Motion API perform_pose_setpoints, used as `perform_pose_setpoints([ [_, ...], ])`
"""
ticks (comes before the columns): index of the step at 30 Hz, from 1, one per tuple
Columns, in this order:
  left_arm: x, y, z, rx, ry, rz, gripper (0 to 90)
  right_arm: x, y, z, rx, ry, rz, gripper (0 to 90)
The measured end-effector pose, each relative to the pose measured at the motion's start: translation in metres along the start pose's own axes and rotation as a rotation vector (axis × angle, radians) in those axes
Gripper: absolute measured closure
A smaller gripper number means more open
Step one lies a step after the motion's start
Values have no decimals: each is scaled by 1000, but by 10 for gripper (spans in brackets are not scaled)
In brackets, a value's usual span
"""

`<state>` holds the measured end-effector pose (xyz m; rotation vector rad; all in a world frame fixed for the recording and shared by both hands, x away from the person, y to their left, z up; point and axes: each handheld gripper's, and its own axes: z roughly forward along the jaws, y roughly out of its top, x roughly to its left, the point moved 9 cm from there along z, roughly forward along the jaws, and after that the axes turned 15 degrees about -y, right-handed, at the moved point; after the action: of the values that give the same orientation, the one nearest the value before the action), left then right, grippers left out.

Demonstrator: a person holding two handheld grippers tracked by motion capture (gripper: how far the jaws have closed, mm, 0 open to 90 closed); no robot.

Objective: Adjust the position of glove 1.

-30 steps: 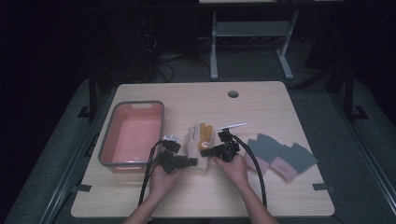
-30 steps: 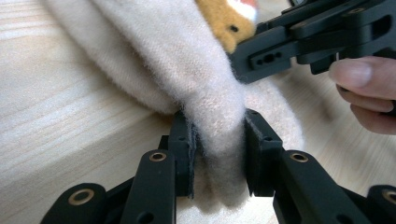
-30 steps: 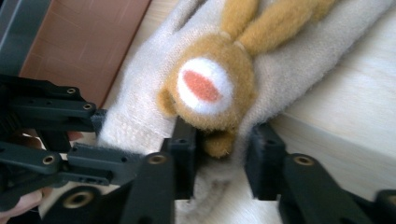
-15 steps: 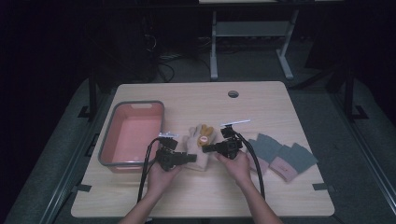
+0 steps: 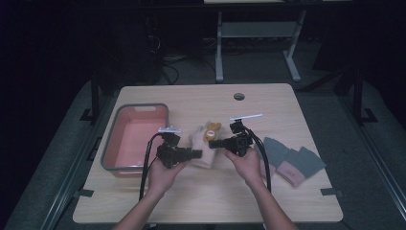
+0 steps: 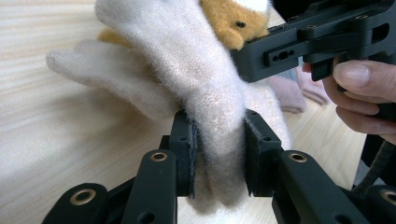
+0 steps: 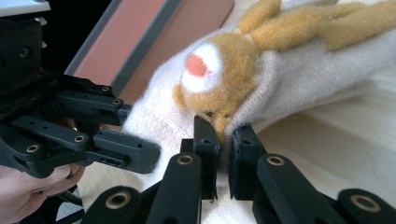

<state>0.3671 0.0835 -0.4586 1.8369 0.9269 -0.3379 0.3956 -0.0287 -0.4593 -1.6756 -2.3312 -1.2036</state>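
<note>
In the middle of the high view I hold a cream glove (image 5: 202, 146) between my two tongs, over the wooden table (image 5: 201, 201). My left gripper (image 5: 194, 154), left of centre, has its jaws pressed into the glove's woolly cuff; in the left gripper view the fabric (image 6: 205, 93) bulges between the two black jaws. My right gripper (image 5: 214, 143), just right of centre, is nearly closed, nipping the glove's edge together with the chin of a small tan toy bear (image 7: 219, 74) that sits on it. A pink tub (image 5: 135, 139) stands at centre left, near my left hand (image 5: 163, 175). Grey and pink gloves (image 5: 292, 160) lie at centre right.
</note>
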Motion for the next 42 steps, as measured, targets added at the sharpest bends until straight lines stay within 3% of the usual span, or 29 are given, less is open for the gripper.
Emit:
perform_pose_setpoints([
  [15,-11,26,-24,-36,-18,38,689,19,28,-18,-42,24,-18,835],
  [42,-5,56,-74,-99,-15,46,689,59,74,-15,-45,50,-86,834],
])
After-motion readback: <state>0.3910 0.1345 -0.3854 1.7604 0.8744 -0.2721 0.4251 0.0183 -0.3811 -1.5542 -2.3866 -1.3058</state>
